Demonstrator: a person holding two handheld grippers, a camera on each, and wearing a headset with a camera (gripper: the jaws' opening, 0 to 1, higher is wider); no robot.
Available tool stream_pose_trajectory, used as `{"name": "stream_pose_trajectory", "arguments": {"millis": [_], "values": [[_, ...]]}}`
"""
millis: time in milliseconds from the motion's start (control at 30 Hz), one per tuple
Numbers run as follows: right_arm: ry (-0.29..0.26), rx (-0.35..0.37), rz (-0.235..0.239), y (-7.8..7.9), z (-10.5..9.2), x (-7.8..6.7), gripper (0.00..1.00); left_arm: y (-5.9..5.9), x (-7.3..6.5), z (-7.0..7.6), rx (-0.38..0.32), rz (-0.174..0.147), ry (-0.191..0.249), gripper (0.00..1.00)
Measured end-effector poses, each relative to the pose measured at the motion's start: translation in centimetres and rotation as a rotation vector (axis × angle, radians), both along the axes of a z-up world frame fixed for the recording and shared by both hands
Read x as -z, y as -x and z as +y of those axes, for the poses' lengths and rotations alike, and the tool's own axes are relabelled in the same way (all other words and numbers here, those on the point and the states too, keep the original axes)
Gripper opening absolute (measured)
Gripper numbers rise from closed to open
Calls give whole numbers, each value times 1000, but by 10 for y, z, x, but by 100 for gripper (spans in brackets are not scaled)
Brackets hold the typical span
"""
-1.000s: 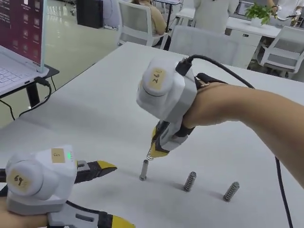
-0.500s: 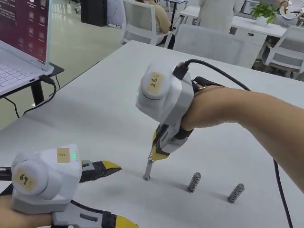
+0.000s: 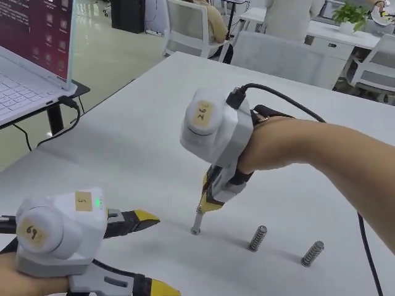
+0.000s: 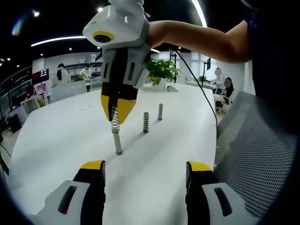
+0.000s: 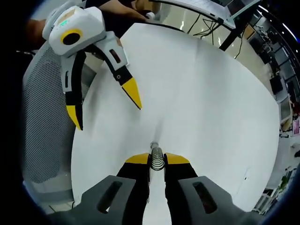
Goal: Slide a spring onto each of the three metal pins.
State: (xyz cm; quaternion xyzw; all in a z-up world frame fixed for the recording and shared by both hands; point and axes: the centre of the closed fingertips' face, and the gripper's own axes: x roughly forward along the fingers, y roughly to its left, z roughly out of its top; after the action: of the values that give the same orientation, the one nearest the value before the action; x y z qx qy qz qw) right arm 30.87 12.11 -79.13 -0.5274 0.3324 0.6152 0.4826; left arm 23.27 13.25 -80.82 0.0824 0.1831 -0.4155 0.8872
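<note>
My right gripper (image 3: 208,203) points down, shut on a small steel spring (image 4: 115,121). The spring's lower end meets the top of a bare metal pin (image 3: 196,222) standing upright on the white table (image 3: 123,142). In the right gripper view the spring (image 5: 158,158) sits between the yellow jaw tips, with the pin's top (image 5: 153,146) just beyond them. To the right stand two more pins, each with a spring on it (image 3: 258,238) (image 3: 313,253). My left gripper (image 3: 153,253) waits open at the lower left, apart from the pins; its jaws (image 4: 146,166) hold nothing.
An open laptop (image 3: 31,55) sits on a side stand at the left, with cables hanging below it. Office chairs (image 3: 278,58) line the table's far edge. A mesh chair back (image 4: 253,154) stands close on the right of the left gripper view.
The right gripper has come down and slightly left with the spring, from above and beside the bare pin to right over its top. The left gripper has held its place.
</note>
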Motion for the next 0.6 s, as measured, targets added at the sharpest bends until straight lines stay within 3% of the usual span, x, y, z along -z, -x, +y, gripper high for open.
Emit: {"name": "stream_pose_trajectory", "arguments": {"millis": [600], "values": [[52,14,24,5,-4,24,9,2,-2,-4,6,8,-2,63]]}}
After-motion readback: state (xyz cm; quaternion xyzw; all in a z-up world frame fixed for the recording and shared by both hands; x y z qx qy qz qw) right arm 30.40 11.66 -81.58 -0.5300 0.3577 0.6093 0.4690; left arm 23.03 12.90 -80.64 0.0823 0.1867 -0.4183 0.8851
